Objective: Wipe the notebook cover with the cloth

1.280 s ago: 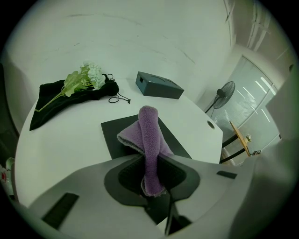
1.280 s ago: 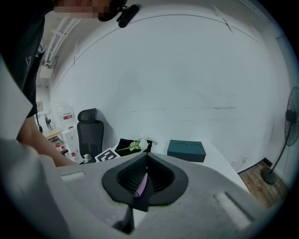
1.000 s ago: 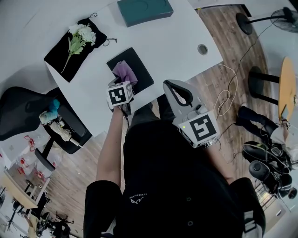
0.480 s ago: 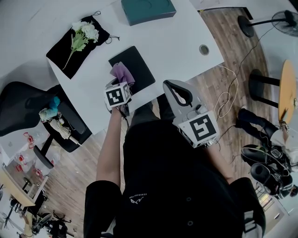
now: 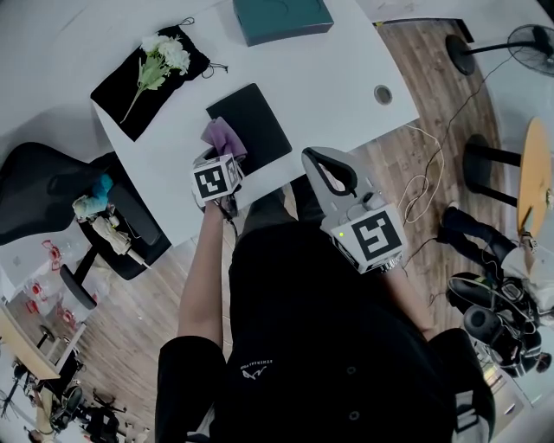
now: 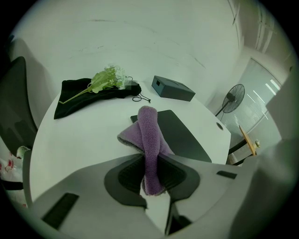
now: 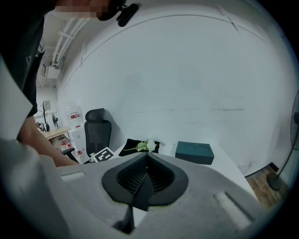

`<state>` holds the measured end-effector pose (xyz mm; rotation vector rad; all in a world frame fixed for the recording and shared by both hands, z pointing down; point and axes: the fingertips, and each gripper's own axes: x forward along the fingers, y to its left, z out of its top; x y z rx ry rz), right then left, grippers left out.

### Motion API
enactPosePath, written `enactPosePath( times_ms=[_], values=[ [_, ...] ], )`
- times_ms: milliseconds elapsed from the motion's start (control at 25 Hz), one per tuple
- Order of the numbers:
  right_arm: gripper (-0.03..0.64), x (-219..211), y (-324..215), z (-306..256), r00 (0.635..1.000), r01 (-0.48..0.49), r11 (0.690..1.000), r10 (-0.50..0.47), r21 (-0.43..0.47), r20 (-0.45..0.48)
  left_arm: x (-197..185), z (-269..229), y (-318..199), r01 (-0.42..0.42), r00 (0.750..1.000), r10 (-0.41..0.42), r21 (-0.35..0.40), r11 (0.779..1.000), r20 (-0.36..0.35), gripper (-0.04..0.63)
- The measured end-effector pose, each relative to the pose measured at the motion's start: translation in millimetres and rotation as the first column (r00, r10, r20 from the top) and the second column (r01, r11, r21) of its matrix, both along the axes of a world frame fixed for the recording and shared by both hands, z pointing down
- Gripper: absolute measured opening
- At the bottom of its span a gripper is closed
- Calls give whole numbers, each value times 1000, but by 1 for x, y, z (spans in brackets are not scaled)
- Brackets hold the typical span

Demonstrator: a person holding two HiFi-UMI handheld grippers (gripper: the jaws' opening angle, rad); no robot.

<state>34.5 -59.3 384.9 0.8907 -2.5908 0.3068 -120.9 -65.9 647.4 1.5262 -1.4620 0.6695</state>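
Left hand-held gripper (image 6: 150,161) had its jaws pinched together on a purple cloth (image 6: 148,133), a folded roll of which stood up out of the grip while a loose flap spread to either side at its base. Its partner, the right hand-held gripper (image 7: 145,179), was closed on nothing and hung off the desk (image 5: 329,78) edge, close to the person's body and on the near right of the notebook (image 5: 255,125). The left one was plainly the nearer of the two to the notebook, which lay flat on the desk directly ahead of it and a little to its right, dark cover up. From that gripper the notebook's long axis ran slantwise, far end toward the left and near end toward the right, and the cloth sat over the near left edge of the cover; whether it was pressing on the cover or just above it could not be told. A wipe would likely mean carrying the cloth forward and rightward across that slant. Beyond the notebook's far left lay a black pouch (image 5: 147,78) with a spray of pale flowers (image 5: 164,56) on it, past its far end a teal box (image 5: 281,17), and to its right a round hole (image 5: 383,93) in the desk.
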Motion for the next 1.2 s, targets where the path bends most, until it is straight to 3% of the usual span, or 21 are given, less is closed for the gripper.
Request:
enactPosePath(
  times_ms=[360,520,880,1200],
  values=[
    [5,-6,5,0,1000,27,1000,-27,0,5,-11,-1,14,38,999,-38,-10,999,29,72],
    [5,-7,6,-1,999,31,1000,-31,4,7,-23,2,30,64,996,-60,-52,997,69,72],
    [5,-2,3,1,1000,10,1000,-10,-9,21,-19,-22,32,72,997,-72,22,997,-6,72],
    [5,5,1,2,1000,-18,1000,18,-14,23,37,-38,13,-35,995,39,54,998,-88,72]
  ],
)
